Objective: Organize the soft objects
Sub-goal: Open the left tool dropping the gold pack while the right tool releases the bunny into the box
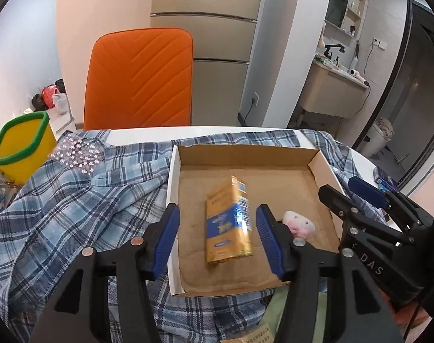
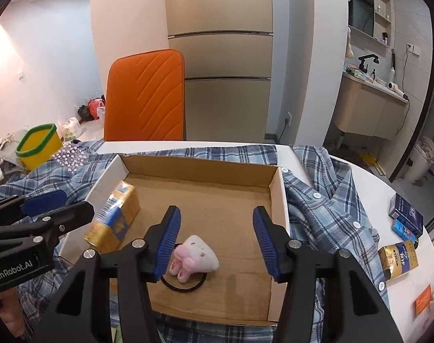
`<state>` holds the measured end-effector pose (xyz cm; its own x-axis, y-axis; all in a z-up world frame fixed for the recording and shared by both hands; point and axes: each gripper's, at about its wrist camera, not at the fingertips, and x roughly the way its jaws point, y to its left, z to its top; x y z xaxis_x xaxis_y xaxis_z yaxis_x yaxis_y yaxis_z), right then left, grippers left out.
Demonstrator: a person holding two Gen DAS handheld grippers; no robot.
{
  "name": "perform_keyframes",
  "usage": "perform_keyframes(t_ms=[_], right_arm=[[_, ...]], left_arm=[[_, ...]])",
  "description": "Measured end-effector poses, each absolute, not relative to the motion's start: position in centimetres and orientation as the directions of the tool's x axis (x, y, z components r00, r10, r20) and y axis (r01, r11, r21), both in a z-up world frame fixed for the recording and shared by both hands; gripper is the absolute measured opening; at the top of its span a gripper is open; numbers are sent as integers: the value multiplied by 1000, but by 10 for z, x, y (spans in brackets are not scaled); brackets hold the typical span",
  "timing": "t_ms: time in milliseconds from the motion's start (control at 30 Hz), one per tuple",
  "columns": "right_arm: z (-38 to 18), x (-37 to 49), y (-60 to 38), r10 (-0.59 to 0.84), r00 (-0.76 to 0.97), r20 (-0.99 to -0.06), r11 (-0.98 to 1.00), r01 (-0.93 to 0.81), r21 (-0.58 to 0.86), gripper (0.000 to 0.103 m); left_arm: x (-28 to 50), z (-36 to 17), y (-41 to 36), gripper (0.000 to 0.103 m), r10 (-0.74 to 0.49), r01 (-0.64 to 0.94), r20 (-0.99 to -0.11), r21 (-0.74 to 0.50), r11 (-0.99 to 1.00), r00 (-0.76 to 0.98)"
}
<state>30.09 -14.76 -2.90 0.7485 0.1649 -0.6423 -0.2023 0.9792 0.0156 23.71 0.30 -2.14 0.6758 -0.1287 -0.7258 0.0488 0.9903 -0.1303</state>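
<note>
Left gripper (image 1: pixel 218 234) hanging apart over gold packet (image 1: pixel 228 223), centre of cardboard tray (image 1: pixel 245 150), gripping nothing. Right gripper (image 2: pixel 215 235) gaping, empty, above pink plush hair tie (image 2: pixel 195 257), lower centre, lying on tray floor.

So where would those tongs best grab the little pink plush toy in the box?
Probably across its rounded white body, from above. The plush toy lies flat on the cardboard box floor, clear of the walls and the gold pack, and the open right tongs look wide enough.
</note>
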Motion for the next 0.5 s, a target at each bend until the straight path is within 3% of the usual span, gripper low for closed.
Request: perform_keyframes(t_ms=[500], right_arm=[[9, 274, -153, 157, 810, -565, 984, -174, 24, 55]], left_arm=[[213, 20, 0, 54, -134, 70, -649, -124, 990, 748]])
